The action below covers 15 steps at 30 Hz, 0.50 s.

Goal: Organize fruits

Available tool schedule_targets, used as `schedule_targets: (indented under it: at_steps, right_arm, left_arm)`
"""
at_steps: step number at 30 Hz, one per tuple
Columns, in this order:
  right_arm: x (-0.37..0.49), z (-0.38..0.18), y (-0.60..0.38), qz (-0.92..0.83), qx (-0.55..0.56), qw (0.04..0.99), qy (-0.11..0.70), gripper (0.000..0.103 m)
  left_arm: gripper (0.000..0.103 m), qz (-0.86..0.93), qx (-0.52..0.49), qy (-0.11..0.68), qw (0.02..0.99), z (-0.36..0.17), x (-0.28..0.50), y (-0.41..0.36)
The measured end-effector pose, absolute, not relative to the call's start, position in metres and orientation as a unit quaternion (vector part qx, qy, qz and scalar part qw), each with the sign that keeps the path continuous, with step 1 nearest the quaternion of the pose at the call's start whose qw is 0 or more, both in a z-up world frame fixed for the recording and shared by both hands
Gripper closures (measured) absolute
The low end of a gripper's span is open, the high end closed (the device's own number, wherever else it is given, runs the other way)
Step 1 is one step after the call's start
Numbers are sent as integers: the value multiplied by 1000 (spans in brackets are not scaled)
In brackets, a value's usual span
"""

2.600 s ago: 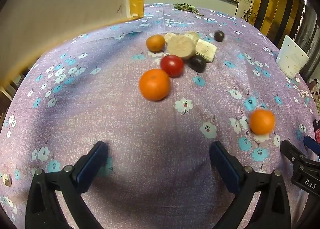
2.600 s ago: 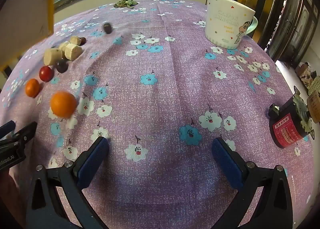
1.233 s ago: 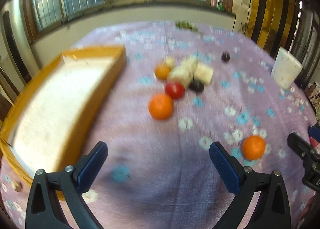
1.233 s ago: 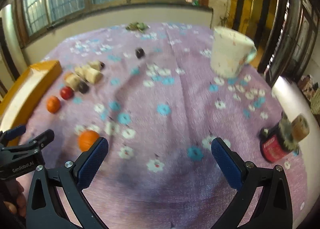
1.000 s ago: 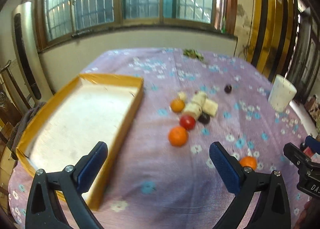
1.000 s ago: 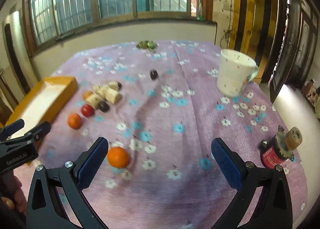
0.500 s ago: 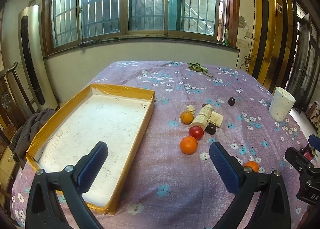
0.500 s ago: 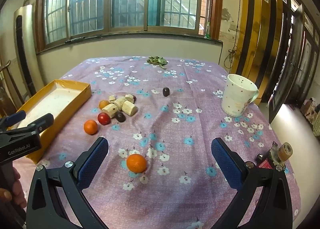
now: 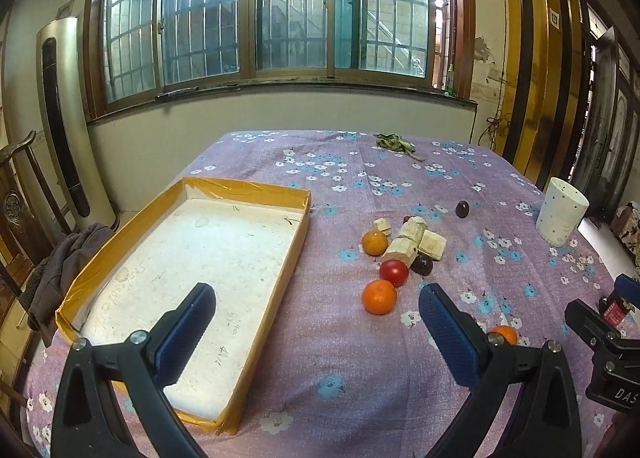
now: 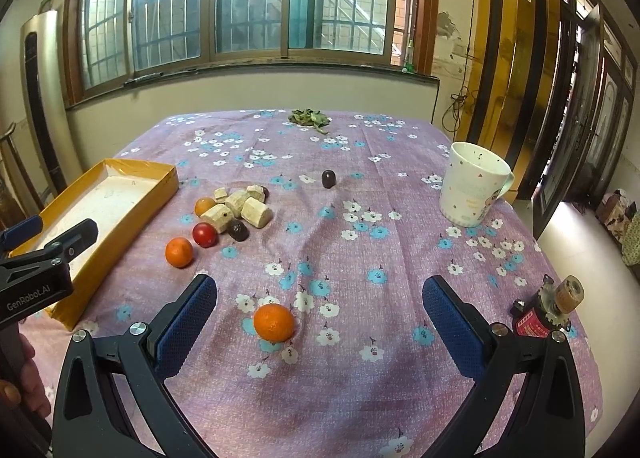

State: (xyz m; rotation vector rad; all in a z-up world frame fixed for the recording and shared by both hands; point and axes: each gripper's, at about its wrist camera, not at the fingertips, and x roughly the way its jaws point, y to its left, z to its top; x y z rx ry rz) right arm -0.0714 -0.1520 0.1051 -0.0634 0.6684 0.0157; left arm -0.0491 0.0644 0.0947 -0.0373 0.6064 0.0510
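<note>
A yellow-rimmed white tray [image 9: 296, 234] lies at the table's left, also in the right wrist view [image 10: 156, 187]. Beside it sit an orange [image 9: 379, 296], a red tomato [image 9: 394, 272], a smaller orange [image 9: 374, 242], pale cut chunks [image 9: 416, 240] and a dark fruit [image 9: 422, 265]. A lone dark fruit [image 10: 328, 179] lies farther back. Another orange [image 10: 274, 322] lies just ahead of my right gripper [image 10: 320, 318], which is open and empty. My left gripper [image 9: 316, 322] is open and empty, raised above the tray's near right edge.
A white mug [image 10: 472, 185] stands at the right. A small red-labelled bottle [image 10: 546, 316] stands near the right table edge. Green leaves [image 10: 308, 117] lie at the far side. A chair with grey cloth [image 9: 60, 258] stands left of the table.
Both grippers have risen and pulled back from close above the cloth, so the whole table and window show now. The fruits have not moved. Both stay open.
</note>
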Motion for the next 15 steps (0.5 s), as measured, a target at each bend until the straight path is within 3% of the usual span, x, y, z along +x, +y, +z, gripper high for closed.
schedule_targets:
  at_steps: [15]
  right_arm:
    - [-72,103,-152,4,-34,943,331,0]
  left_arm:
    - [0,19,-15,309,951,90,-46,63]
